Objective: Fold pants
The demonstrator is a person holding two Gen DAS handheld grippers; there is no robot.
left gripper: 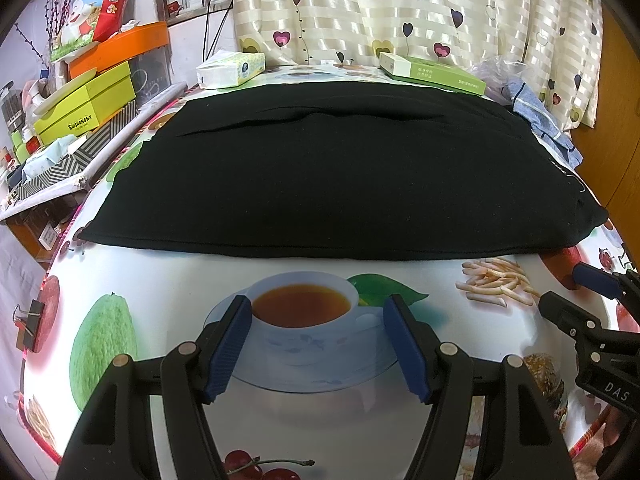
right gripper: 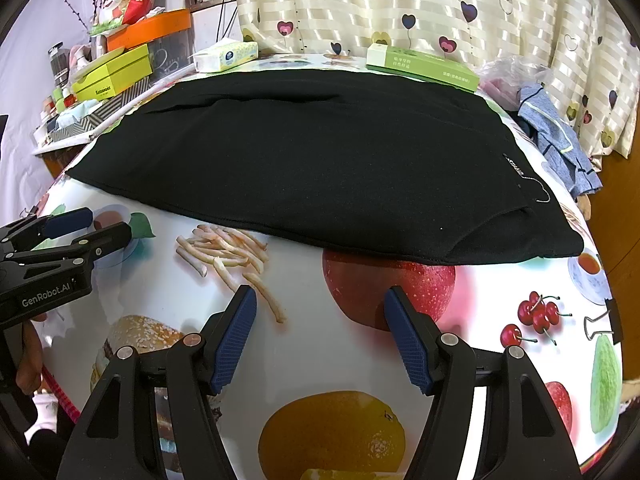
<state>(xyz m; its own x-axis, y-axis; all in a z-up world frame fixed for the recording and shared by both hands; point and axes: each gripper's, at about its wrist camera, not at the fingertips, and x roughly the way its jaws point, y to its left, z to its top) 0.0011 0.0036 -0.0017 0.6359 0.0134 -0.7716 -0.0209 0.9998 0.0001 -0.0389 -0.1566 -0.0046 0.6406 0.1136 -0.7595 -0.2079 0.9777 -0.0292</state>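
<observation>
Left gripper (left gripper: pixel 318 316): closest thing in the left wrist view, jaws spread wide with nothing between them, hovering over the teacup picture printed on the cloth. It also pokes into the right wrist view from the left edge (right gripper: pixel 90 226).
Right gripper (right gripper: pixel 320 314): same deal, jaws spread and holding nothing, sitting over the printed fries and red apple. Shows at the right edge of the left view too (left gripper: pixel 568 286).
Pants (left gripper: pixel 340 172): black, lying flat in a wide block across the middle of the counter, well past both grippers and touching neither. Near hem runs straight across; a small white logo and a loose thread show near the right end (right gripper: pixel 516 170).
Counter (right gripper: pixel 328 364): covered in a glossy cloth printed with fruit, a burger and cherries, held by a binder clip (right gripper: pixel 604 322) at the right rim.
Behind the pants: a tissue pack (left gripper: pixel 232 69) and a green box (left gripper: pixel 430 72) just beyond the far edge.
Right of the pants: crumpled blue garment (right gripper: pixel 556 136).
Backdrop: curtain (left gripper: pixel 400 8) with hearts.
Far left: stacked boxes (left gripper: pixel 86 106) on a cluttered shelf.
</observation>
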